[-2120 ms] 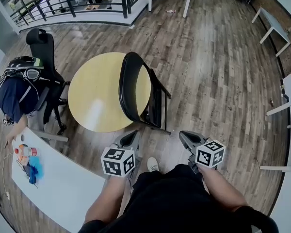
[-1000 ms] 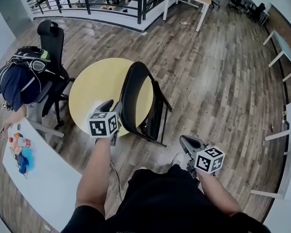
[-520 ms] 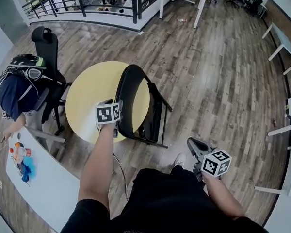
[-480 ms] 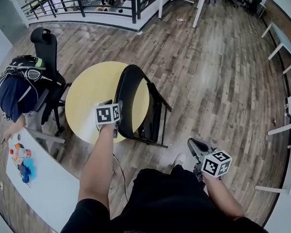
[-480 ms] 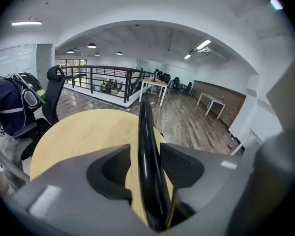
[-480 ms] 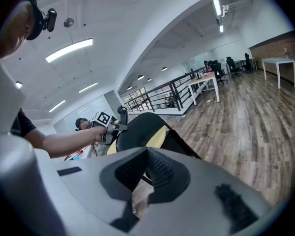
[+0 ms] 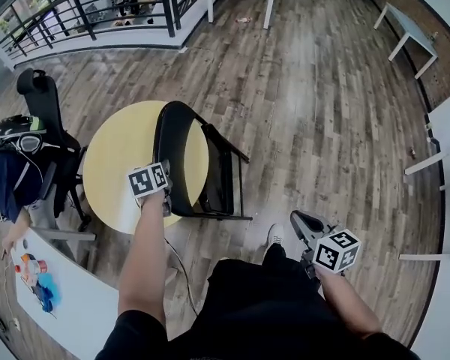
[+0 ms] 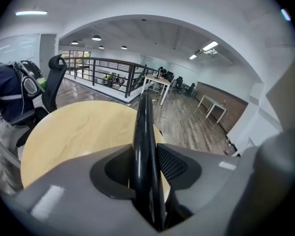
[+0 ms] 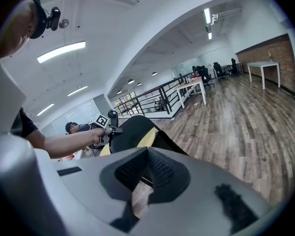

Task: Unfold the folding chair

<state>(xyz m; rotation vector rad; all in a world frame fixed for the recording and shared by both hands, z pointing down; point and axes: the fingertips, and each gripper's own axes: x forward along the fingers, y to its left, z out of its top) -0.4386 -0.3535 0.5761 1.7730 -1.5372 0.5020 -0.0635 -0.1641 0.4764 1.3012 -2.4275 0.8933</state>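
Observation:
The black folding chair (image 7: pixel 199 167) stands folded on the wood floor, leaning against a round yellow table (image 7: pixel 112 160). My left gripper (image 7: pixel 165 195) reaches out to the left edge of the chair's rounded back frame. In the left gripper view that black tube (image 8: pixel 143 132) runs straight up between the jaws of my left gripper (image 8: pixel 146 167), which are closing, both pads against it. My right gripper (image 7: pixel 301 222) hangs low at the right by my leg, shut and empty. The right gripper view shows the chair (image 9: pixel 132 127) and the left gripper (image 9: pixel 107 125) ahead of the right gripper (image 9: pixel 146 165).
A black office chair (image 7: pixel 39 100) with a backpack, and a seated person (image 7: pixel 7 190), are left of the round table. A white table (image 7: pixel 71 295) with small items lies at lower left. A railing (image 7: pixel 97 10) runs along the back; white tables (image 7: pixel 444 152) stand at right.
My left gripper has come down along the chair's back frame and now has the tube between its jaws. My right gripper has drifted slightly right and stays shut.

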